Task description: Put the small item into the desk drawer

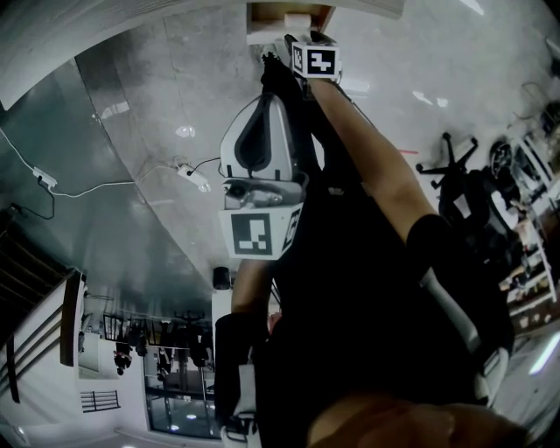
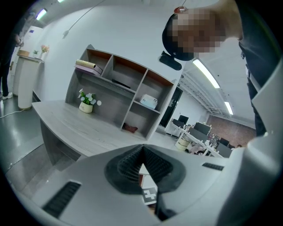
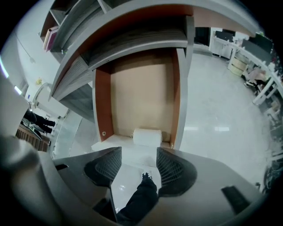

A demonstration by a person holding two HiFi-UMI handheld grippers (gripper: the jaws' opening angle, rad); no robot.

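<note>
A small white roll-shaped item (image 3: 147,136) lies inside the open desk drawer (image 3: 177,88), against its near end; the drawer has a pale wooden bottom and red-brown sides. My right gripper (image 3: 139,150) hangs just in front of the item, open, with nothing between its dark ribbed pads (image 3: 170,170). In the head view it is stretched far forward at the drawer (image 1: 289,10). My left gripper (image 2: 142,148) is held back near the body, its pads meeting at the tips with nothing in them; its marker cube (image 1: 260,232) shows mid-frame in the head view.
A grey desk (image 2: 66,126) carries a shelf unit (image 2: 119,95) with a potted plant (image 2: 86,105), a white box (image 2: 149,101) and books (image 2: 86,65). On the glossy floor lie a power strip and cable (image 1: 192,175). An office chair (image 1: 455,171) stands to the right.
</note>
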